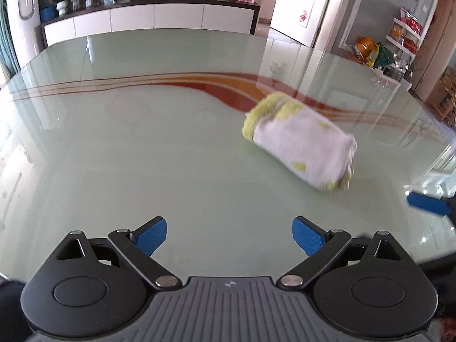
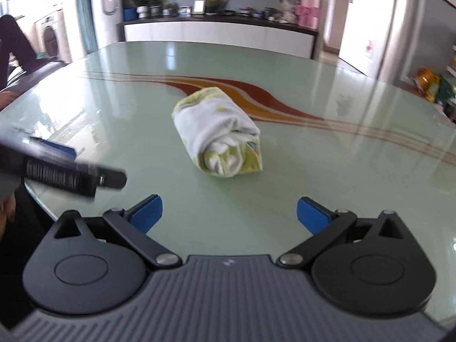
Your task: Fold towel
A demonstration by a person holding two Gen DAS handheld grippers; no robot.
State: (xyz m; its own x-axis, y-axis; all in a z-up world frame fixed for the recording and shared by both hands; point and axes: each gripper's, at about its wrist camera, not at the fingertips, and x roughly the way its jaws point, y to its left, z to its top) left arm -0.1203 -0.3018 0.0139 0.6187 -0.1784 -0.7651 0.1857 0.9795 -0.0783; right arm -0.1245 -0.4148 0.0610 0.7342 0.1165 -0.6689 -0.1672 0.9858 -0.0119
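A white towel with yellow-green trim lies rolled into a short bundle on the glass table. In the left wrist view the towel (image 1: pixel 300 141) is ahead and to the right. In the right wrist view the towel (image 2: pixel 219 135) is straight ahead, its rolled end facing me. My left gripper (image 1: pixel 229 239) is open and empty, well short of the towel. My right gripper (image 2: pixel 229 216) is open and empty, a short way in front of the towel. The left gripper's body also shows at the left of the right wrist view (image 2: pixel 65 171).
The pale green glass table (image 1: pixel 128 148) has a red and orange curved stripe (image 2: pixel 256 97) behind the towel. A blue pad of the right gripper shows at the right edge of the left wrist view (image 1: pixel 427 203). A white sideboard (image 1: pixel 148 20) stands beyond the table's far edge.
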